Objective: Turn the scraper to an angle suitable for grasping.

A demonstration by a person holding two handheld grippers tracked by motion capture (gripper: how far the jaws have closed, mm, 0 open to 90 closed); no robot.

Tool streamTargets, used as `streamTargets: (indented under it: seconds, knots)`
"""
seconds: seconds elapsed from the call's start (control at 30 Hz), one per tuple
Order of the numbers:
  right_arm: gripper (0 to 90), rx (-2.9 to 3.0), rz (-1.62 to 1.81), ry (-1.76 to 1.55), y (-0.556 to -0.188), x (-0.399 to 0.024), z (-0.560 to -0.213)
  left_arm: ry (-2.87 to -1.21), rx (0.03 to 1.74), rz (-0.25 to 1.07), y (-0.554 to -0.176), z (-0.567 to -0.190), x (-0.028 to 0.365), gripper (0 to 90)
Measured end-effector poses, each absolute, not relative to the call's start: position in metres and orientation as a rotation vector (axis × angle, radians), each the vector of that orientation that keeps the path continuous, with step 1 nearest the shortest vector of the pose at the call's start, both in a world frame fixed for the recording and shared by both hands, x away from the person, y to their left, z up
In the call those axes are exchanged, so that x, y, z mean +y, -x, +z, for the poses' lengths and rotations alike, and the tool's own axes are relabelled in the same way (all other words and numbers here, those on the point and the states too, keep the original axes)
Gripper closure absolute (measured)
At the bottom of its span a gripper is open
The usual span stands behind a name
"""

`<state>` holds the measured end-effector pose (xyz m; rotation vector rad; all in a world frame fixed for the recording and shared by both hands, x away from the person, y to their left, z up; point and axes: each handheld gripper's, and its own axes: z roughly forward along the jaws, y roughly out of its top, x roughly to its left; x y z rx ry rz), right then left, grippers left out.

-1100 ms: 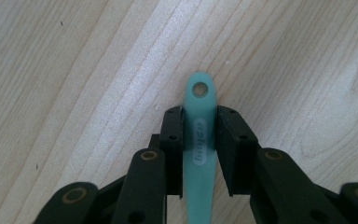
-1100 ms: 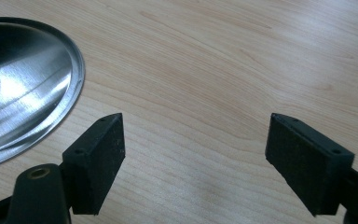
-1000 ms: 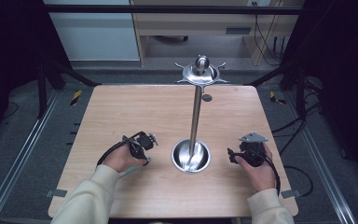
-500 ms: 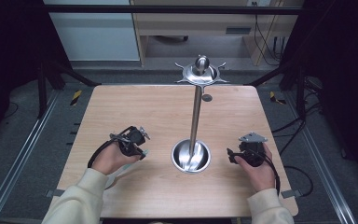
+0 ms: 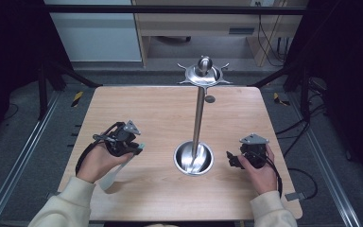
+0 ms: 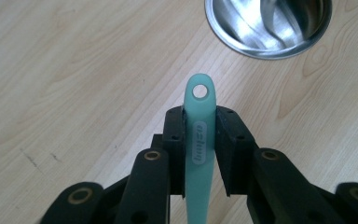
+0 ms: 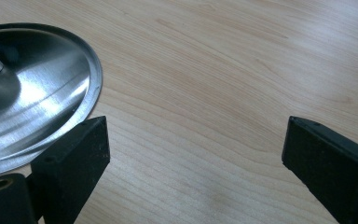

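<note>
Item: mint-green silicone utensil (image 6: 199, 140), handle end with hanging hole and an embossed oval label; clamped between the pads of the left claw (image 6: 200, 133), the holed tip standing out just beyond the fingertips, the rest running back under the claw toward the hand, its pale blade (image 5: 109, 176) hanging below the left hand above the worktop (image 5: 160, 113). Left claw: clenched on the handle, held clear of the wood. Right claw (image 7: 196, 154): released, jaws wide apart with nothing between them, resting low over bare worktop. Item: steel hanging stand (image 5: 198, 120), round dished base (image 7: 37, 93) just ahead and to one side of the right claw, also ahead of the left claw past the utensil's tip; upright pole with a hooked crown (image 5: 203, 73) well above both. Progress, as judged: pick-up done, utensil secured and raised; left to do, carrying it up to the crown and threading the hole over a hook, then letting go.
</note>
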<state>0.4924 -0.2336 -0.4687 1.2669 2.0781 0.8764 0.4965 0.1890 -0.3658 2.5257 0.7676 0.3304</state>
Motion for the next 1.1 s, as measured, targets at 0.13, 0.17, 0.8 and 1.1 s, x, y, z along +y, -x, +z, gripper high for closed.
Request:
streamTargets:
  seconds: [0.13, 0.17, 0.8, 1.1]
  knots:
    - [8.8, 2.070, 0.873, -1.269, -0.493, -0.235, -0.468, -2.493, 0.748, 0.352, -0.490, -0.357, 0.188, 74.6]
    - [9.0, 2.070, 0.870, -1.269, -0.492, -0.235, -0.468, -2.486, 0.743, 0.347, -0.489, -0.355, 0.188, 74.7]
    - [10.2, 2.047, 0.879, -1.244, -0.491, -0.237, -0.469, -2.323, 0.676, 0.439, -0.467, -0.325, 0.186, 74.6]
    - [10.6, 2.032, 0.889, -1.226, -0.490, -0.237, -0.469, -2.287, 0.607, 0.451, -0.459, -0.311, 0.178, 74.7]
